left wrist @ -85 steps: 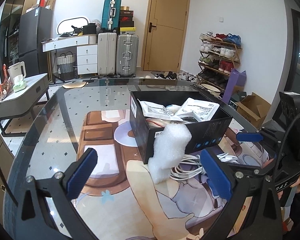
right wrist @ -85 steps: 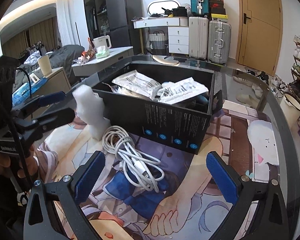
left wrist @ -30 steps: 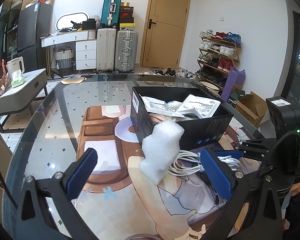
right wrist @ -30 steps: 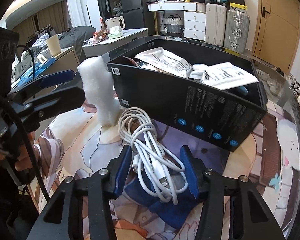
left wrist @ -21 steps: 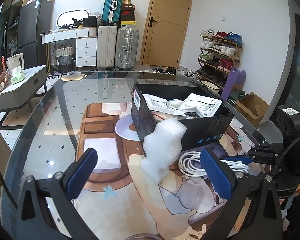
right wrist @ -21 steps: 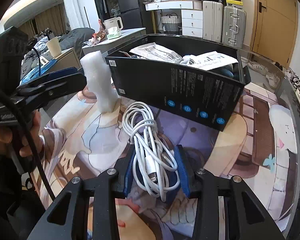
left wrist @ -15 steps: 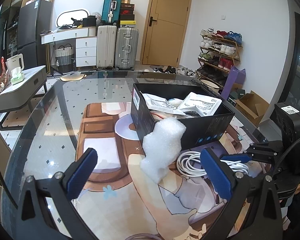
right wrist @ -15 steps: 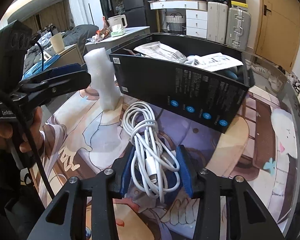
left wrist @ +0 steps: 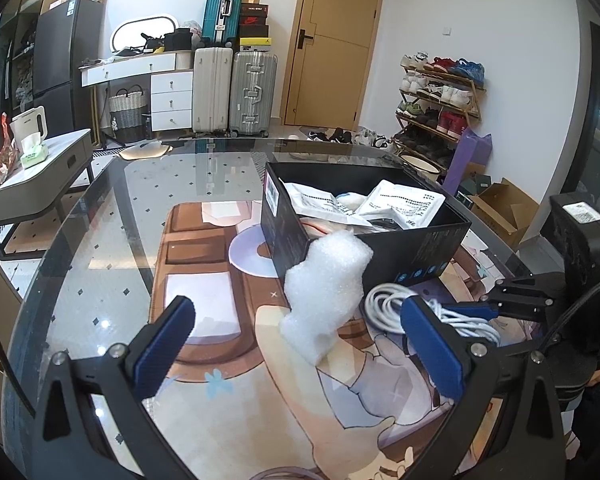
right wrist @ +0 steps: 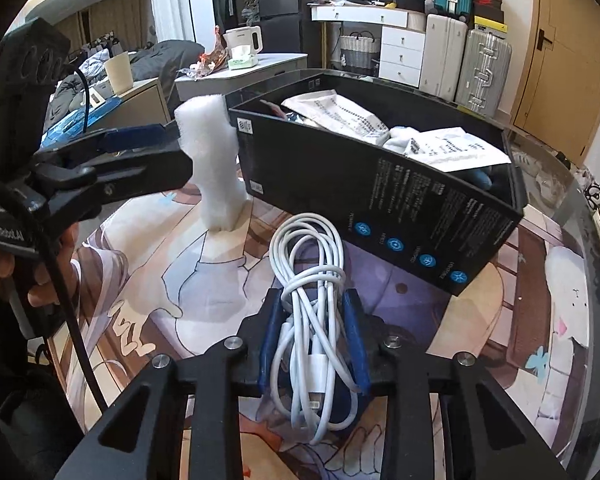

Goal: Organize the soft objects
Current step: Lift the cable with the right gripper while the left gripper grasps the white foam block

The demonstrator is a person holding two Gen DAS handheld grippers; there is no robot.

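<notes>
A coiled white cable (right wrist: 308,264) lies on the printed mat in front of a black box (right wrist: 380,192). My right gripper (right wrist: 312,320) has its jaws closing, and the blue pads press on the cable's near strands from both sides. A white foam piece (left wrist: 324,288) stands upright against the box's corner. My left gripper (left wrist: 300,344) is wide open, level with the foam's base and not touching it. In the right wrist view the left gripper (right wrist: 176,152) reaches the foam (right wrist: 212,160) from the left. The left wrist view shows the right gripper (left wrist: 484,308) on the cable (left wrist: 384,300).
The black box (left wrist: 412,256) holds white packets and soft items. The glass table's rim (left wrist: 60,240) curves around the mat. A person's hand (right wrist: 4,264) holds the left gripper's handle. Suitcases, a shoe rack and a side table stand beyond the table.
The right gripper came down over the cable and its jaws drew in from wide apart until the pads squeezed the bundle. The left gripper and the foam stayed put.
</notes>
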